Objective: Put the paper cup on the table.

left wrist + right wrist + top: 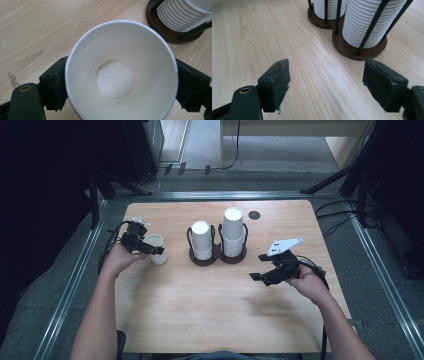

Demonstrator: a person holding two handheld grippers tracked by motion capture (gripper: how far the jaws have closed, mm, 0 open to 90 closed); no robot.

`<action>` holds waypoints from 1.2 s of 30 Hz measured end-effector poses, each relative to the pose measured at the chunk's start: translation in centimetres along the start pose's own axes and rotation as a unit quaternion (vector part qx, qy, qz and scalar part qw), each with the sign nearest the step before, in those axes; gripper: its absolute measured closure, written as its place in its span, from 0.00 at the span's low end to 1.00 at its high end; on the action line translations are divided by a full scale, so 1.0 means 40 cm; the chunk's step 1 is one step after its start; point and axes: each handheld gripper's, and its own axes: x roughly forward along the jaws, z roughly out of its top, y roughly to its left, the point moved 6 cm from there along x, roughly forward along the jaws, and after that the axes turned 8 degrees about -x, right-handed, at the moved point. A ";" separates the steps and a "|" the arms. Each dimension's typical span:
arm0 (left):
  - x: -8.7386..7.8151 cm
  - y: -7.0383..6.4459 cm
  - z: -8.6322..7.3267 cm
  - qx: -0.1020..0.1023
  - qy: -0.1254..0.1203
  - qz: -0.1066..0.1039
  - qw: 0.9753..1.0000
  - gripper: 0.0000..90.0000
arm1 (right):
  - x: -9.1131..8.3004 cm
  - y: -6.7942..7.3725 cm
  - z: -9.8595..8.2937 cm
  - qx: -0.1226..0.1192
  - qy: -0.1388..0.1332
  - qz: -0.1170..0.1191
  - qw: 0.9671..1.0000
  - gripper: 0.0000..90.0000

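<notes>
The desk (220,310) is carrying a holder (218,256) with two cup stacks. The left tongs (145,247) are gripping a paper cup (120,72) left of it, jaws pressing its wall; light and crushable, best held gently mid-wall. The right tongs (264,276) are gaping wide, empty.

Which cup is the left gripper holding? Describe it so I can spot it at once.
Start at the dark two-ring cup holder in the middle of the table, then look left. The cup sits alone, clamped between the left gripper's jaws. Unlike the two stacks, it is single, loose and outside the holder.
</notes>
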 end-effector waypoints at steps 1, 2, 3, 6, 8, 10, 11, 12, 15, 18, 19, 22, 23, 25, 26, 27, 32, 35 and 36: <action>-0.002 0.000 0.001 0.001 -0.001 -0.001 1.000 0.16 | 0.000 0.000 0.000 0.000 0.000 0.000 1.000 0.25; -0.004 -0.002 0.001 0.000 -0.002 -0.003 1.000 0.16 | 0.000 0.000 0.000 0.000 0.000 0.000 1.000 0.25; -0.006 -0.002 0.002 0.001 -0.003 -0.004 1.000 0.16 | 0.001 0.000 0.000 0.000 0.000 0.000 1.000 0.25; -0.011 -0.004 0.003 0.000 -0.007 -0.006 1.000 0.16 | 0.000 0.000 0.000 0.000 0.000 0.000 1.000 0.25; -0.017 -0.006 0.005 0.001 -0.011 -0.007 1.000 0.16 | 0.000 -0.001 0.000 0.000 0.000 0.000 1.000 0.25; -0.021 -0.006 0.006 -0.002 -0.011 -0.006 1.000 0.16 | 0.000 -0.001 0.000 0.000 0.000 0.000 1.000 0.25; -0.023 -0.007 0.007 -0.003 -0.010 -0.005 1.000 0.16 | 0.000 -0.001 0.000 0.000 0.000 0.000 1.000 0.25; -0.025 -0.008 0.007 -0.006 -0.012 -0.006 1.000 0.16 | 0.000 -0.001 -0.001 0.001 0.000 0.000 1.000 0.25; -0.031 -0.012 0.010 -0.009 -0.016 -0.013 1.000 0.15 | -0.001 0.000 -0.001 0.001 0.000 0.000 1.000 0.25; -0.039 -0.014 0.014 -0.010 -0.020 -0.016 1.000 0.15 | -0.001 -0.001 0.000 0.000 0.000 0.000 1.000 0.25; -0.041 -0.014 0.015 -0.010 -0.023 -0.017 1.000 0.15 | -0.001 -0.001 -0.001 0.000 0.001 -0.001 1.000 0.25; -0.046 -0.015 0.015 -0.014 -0.026 -0.019 0.999 0.15 | 0.000 -0.002 -0.003 -0.004 0.004 -0.003 1.000 0.25; -0.049 -0.015 0.015 -0.014 -0.028 -0.020 0.999 0.15 | 0.000 -0.002 -0.003 -0.004 0.004 -0.004 1.000 0.25; -0.057 -0.017 0.019 -0.017 -0.034 -0.023 0.999 0.15 | 0.000 -0.001 -0.002 -0.003 0.003 -0.003 1.000 0.25; -0.060 -0.016 0.020 -0.017 -0.036 -0.022 0.999 0.15 | -0.001 0.000 -0.001 -0.003 0.002 -0.002 1.000 0.25; -0.064 -0.016 0.021 -0.017 -0.039 -0.024 0.999 0.15 | 0.000 0.000 -0.001 -0.003 0.002 -0.002 1.000 0.25; -0.084 -0.011 0.024 -0.025 -0.054 -0.029 0.998 0.15 | 0.001 0.002 -0.003 -0.004 0.005 -0.001 1.000 0.25; -0.097 -0.016 0.029 -0.023 -0.059 -0.030 0.998 0.15 | 0.001 0.002 -0.003 -0.004 0.005 -0.001 1.000 0.25; -0.102 -0.018 0.031 -0.022 -0.061 -0.031 0.997 0.15 | 0.001 0.001 -0.003 -0.003 0.005 -0.001 1.000 0.25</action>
